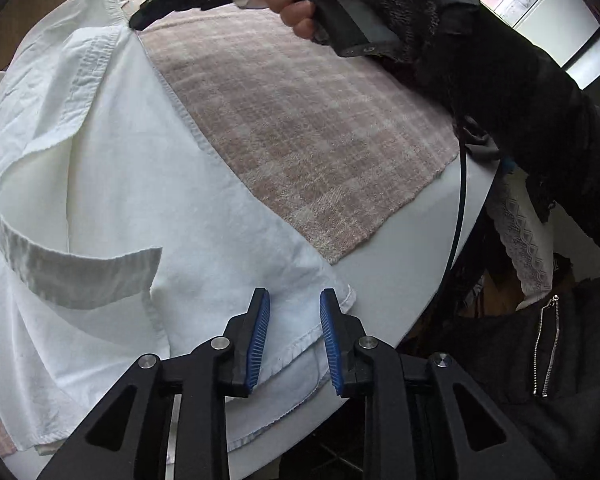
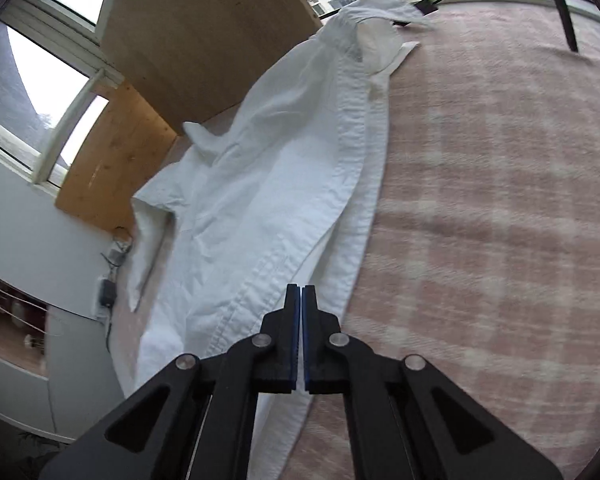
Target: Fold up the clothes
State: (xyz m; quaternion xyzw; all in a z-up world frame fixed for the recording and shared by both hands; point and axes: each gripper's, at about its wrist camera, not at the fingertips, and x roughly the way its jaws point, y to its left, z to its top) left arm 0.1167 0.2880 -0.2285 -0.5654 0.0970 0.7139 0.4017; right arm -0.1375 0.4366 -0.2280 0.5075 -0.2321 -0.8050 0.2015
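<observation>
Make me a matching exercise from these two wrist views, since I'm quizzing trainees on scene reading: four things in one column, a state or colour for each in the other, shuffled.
Things:
1. left gripper
2. right gripper
3. white shirt
4. checked blanket

States or colours:
A. pink, lying flat under the garment
B. open, blue pads astride a hem corner
C. rumpled, spread across the table
D. shut at the button-band edge

Pairs: 1-B, 2-D, 3-C, 4-A
</observation>
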